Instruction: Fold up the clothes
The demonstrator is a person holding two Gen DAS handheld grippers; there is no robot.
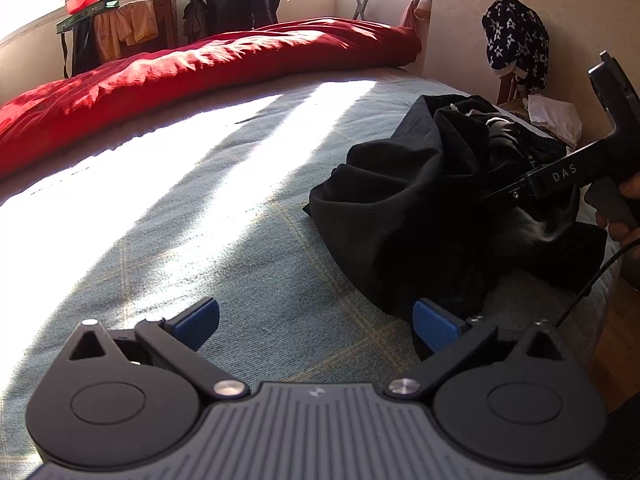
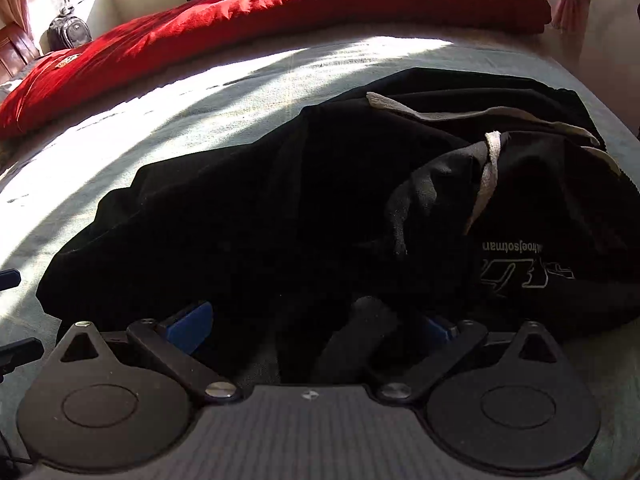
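Both jaws wide, the right hand-held gripper point(image 2: 308, 328) reaches the crumpled black garment point(image 2: 280, 208); the left hand-held gripper point(image 1: 316, 320) waits over the bed point(image 1: 200, 200). Next it probably must pinch an edge.

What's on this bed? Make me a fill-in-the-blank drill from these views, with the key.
1. The crumpled garment on the bed is ____ in colour.
2. The duvet bunched along the bed's far edge is ____.
3. The left gripper has its jaws ____, over bare bedcover.
4. The right gripper has a fold of ____ cloth between its open jaws.

Missing words: black; red; open; black
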